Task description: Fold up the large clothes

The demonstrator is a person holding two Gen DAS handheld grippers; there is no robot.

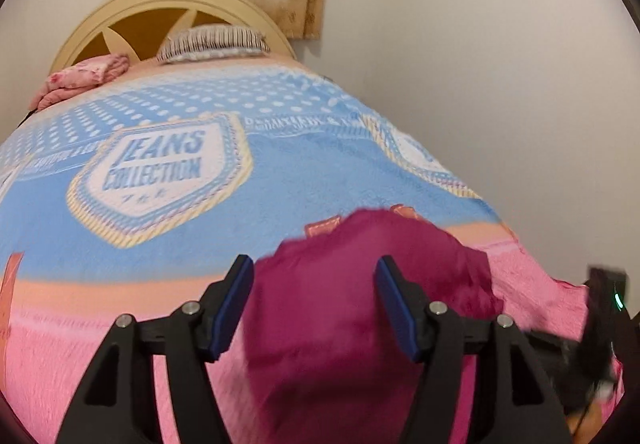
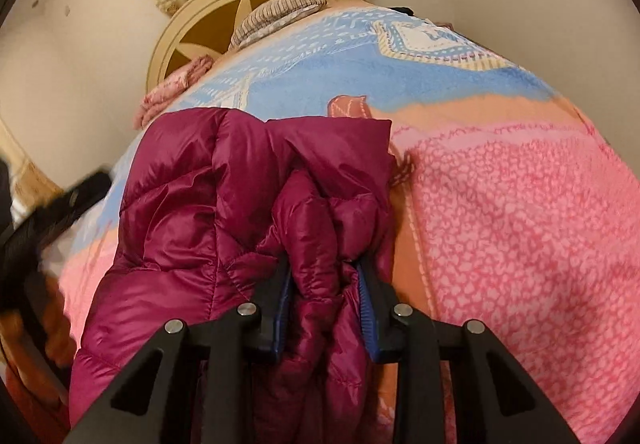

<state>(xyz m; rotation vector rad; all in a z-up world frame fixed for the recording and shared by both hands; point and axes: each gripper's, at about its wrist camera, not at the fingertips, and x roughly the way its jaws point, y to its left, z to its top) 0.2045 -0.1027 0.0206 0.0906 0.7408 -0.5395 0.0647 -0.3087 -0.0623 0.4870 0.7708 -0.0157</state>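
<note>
A magenta puffer jacket (image 2: 180,228) lies on the bed's blanket (image 2: 520,224). My right gripper (image 2: 326,272) is shut on a bunched fold of the jacket, which bulges up between its blue pads (image 2: 366,308). In the left wrist view the jacket (image 1: 340,304) is blurred and sits between and under my left gripper (image 1: 314,286), whose jaws stand wide apart and hold nothing. The right gripper shows blurred at the right edge of the left wrist view (image 1: 600,324). The left gripper shows blurred at the left edge of the right wrist view (image 2: 48,211).
The blanket is blue with a "JEANS COLLECTION" badge (image 1: 160,171) and pink near me. A striped pillow (image 1: 216,41) and a folded pink cloth (image 1: 84,77) lie by the cream headboard (image 1: 132,9). A wall (image 1: 480,83) runs along the bed's right side.
</note>
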